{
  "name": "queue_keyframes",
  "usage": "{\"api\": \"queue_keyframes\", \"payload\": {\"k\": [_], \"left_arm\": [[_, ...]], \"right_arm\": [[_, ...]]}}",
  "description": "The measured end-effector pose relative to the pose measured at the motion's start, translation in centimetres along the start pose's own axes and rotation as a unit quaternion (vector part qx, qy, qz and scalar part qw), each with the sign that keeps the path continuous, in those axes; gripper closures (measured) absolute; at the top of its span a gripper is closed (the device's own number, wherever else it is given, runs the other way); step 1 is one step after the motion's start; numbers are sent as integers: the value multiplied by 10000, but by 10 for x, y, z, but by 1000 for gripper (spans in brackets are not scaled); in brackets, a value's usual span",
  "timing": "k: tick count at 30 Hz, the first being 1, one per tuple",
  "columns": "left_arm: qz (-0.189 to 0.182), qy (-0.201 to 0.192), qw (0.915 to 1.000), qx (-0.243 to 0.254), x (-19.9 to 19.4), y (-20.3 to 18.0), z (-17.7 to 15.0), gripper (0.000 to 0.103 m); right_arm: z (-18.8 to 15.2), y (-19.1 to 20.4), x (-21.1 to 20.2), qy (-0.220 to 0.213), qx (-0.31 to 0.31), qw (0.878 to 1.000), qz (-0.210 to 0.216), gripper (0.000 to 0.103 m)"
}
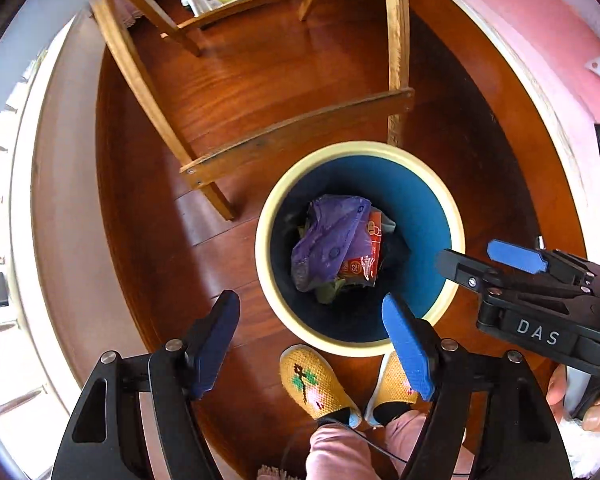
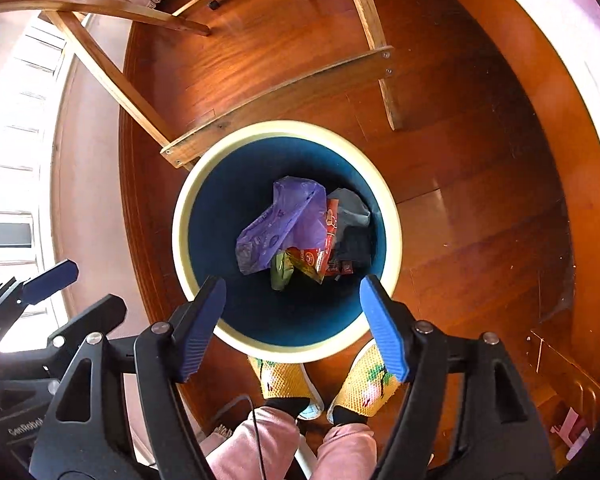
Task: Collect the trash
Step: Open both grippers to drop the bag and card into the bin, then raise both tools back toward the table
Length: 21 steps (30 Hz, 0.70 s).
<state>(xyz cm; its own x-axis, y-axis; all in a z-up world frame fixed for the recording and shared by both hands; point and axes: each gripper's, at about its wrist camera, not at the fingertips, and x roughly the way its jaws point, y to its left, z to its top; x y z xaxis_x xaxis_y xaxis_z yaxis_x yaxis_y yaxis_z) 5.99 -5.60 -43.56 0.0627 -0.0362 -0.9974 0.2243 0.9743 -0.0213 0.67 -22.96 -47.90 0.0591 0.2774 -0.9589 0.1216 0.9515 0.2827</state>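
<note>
Both hand-held grippers, left (image 1: 312, 344) and right (image 2: 292, 324), spread wide and empty over the bin (image 2: 392, 216), light crinkly purple bag (image 2: 276, 224) inside, probably best pinched at a raised fold.

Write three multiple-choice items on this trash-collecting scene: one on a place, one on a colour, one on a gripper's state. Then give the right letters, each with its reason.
1. Where does the purple bag lie?
A. On the floor
B. Inside the bin
C. On the wooden frame

2. What colour is the bin's inner wall?
A. Blue
B. Red
C. White

3. How does the right gripper stand?
A. Shut on a wrapper
B. Shut on nothing
C. Open and empty

Key:
1 B, the bag sits within the cream rim, on top of a red wrapper.
2 A, the wall inside the cream rim is deep blue in both views.
3 C, its blue pads are wide apart with nothing between them; the left gripper stands likewise.
</note>
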Motion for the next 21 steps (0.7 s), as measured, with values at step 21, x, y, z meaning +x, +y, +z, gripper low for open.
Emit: {"api": "queue_keyframes", "payload": {"k": [21], "left_arm": [[239, -1080, 9938, -72, -266, -3, -3, 28]], "right_arm": [[-7, 67, -246, -562, -513, 9956, 546, 35]]}}
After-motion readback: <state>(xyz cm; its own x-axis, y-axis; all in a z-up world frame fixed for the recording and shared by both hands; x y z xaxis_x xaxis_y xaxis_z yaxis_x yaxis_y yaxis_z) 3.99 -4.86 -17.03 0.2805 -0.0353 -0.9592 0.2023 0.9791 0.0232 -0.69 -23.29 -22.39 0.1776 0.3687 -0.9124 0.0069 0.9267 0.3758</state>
